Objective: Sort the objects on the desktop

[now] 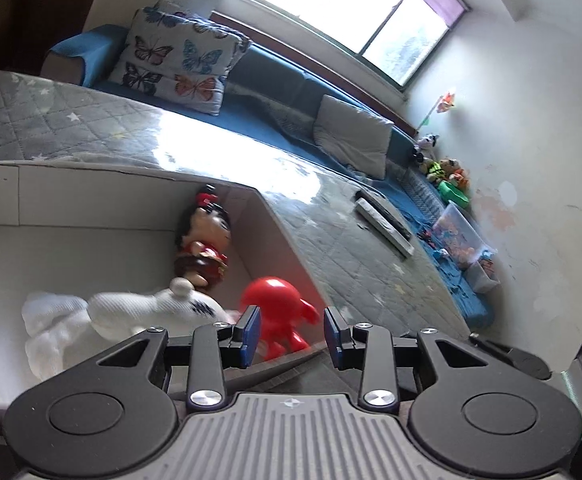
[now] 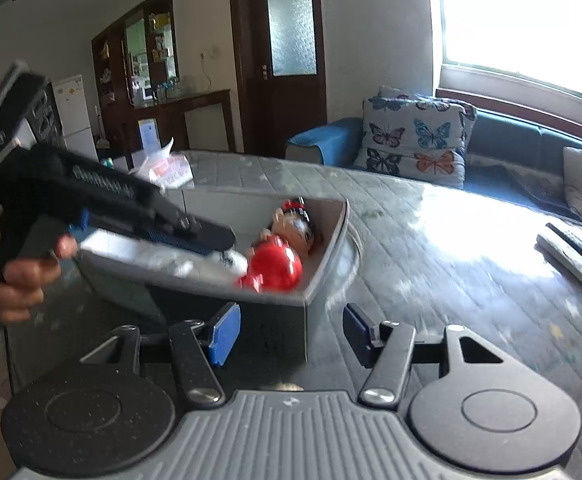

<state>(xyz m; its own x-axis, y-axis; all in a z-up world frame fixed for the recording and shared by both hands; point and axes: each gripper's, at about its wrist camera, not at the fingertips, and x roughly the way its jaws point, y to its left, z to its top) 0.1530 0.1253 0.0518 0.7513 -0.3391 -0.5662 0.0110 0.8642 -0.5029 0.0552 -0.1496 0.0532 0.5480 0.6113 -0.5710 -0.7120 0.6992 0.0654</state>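
White-walled cardboard box point(image 1: 7, 208) standing on the grey quilted worktop point(image 1: 91, 120), holding three toys: a red round-headed figure point(image 1: 275, 300) at the near right corner, a dark-haired doll in red point(image 1: 207, 240) against the right wall, and a white plush toy point(image 1: 131, 308) to their left. Left claw point(image 1: 293, 334), its blue pads spread and holding nothing, poised over the box's near edge just above the red figure. Right claw point(image 2: 289, 334), likewise spread and empty, outside the box facing its dark near corner. Two remote controls point(image 1: 383, 220) lie well apart on the worktop.
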